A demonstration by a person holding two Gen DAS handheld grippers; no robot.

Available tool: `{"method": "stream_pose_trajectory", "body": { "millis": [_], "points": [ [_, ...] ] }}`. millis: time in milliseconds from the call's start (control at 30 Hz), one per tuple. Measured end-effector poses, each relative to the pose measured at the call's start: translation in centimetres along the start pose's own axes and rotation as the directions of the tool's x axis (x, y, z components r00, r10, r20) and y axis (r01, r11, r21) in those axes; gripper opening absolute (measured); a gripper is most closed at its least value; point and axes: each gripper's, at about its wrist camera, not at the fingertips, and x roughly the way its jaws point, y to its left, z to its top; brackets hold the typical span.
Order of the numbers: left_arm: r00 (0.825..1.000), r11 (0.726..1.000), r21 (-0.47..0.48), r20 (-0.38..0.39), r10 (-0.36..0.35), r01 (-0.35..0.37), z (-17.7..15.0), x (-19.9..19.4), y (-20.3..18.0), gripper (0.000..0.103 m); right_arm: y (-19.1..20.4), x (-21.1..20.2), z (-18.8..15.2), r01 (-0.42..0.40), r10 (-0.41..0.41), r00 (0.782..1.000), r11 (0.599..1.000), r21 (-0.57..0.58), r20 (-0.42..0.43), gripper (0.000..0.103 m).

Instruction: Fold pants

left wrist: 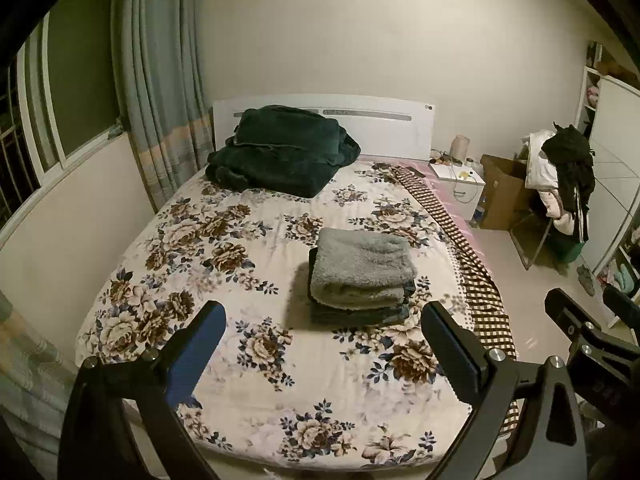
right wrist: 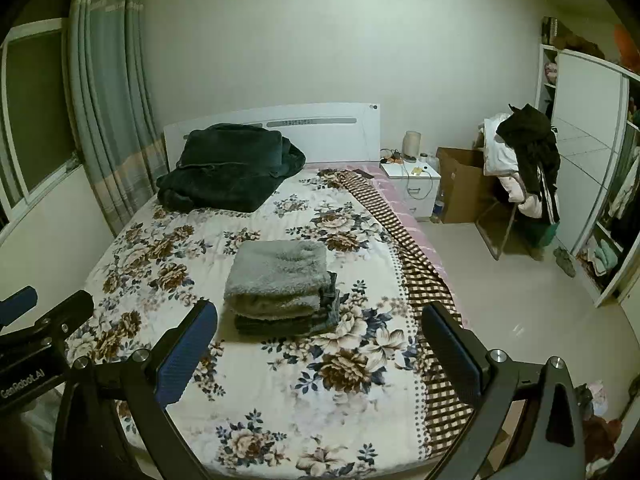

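Each gripper was a black forked frame with 2 long fingers (right wrist: 188, 344) faced in ribbed blue pads, silver screw heads at the pivots, and white "GenRobot.AI" lettering on the left gripper's (right wrist: 24, 308) body.

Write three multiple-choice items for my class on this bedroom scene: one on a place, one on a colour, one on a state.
1. Where does the dark green blanket lie?
A. By the headboard
B. On the floor
C. On the chair

2. What colour is the top layer of the folded pants?
A. Red
B. Grey
C. Yellow

3. How do the left gripper and right gripper stand?
A. Both open, empty
B. Both clamped on cloth
C. One holds a cup

Key: 1 A, it sits against the headboard. 2 B, fleecy grey on top. 3 A, nothing lies between either pair of jaws.
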Motion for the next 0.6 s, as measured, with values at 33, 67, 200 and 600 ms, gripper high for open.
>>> {"method": "stream_pose_trajectory", "body": {
  "millis": [33,67,200,600],
  "points": [
    [1.0,1.0,0.0,0.001,0.001,-0.001,0.01,0.0,0.01,0.1,0.01,0.01,-0.04,-0.003,0.003,1.0,1.0,0.001,-0.001,0.103],
    [1.0,1.0,0.0,0.001,0.001,-0.001,0.03,0.01,0.03,0.1,-0.01,0.02,-0.07,-0.004,0.004,1.0,1.0,0.0,-0.001,0.103],
    [1.0,1.0,-0.002,-0.001,-0.001,0.001,0.06,-0.03,0.06,0.1,0.11,0.13,0.04,-0.007,0.007,1.0,1.0,0.001,-0.005,0.103],
    [1.0,1.0,0.0,-0.001,0.0,0.0,0.19,0.05,0.2,0.1,0.28,0.27,0.52,-0.011,0.011,1.0,1.0,0.002,-0.005,0.103]
  ]
}}
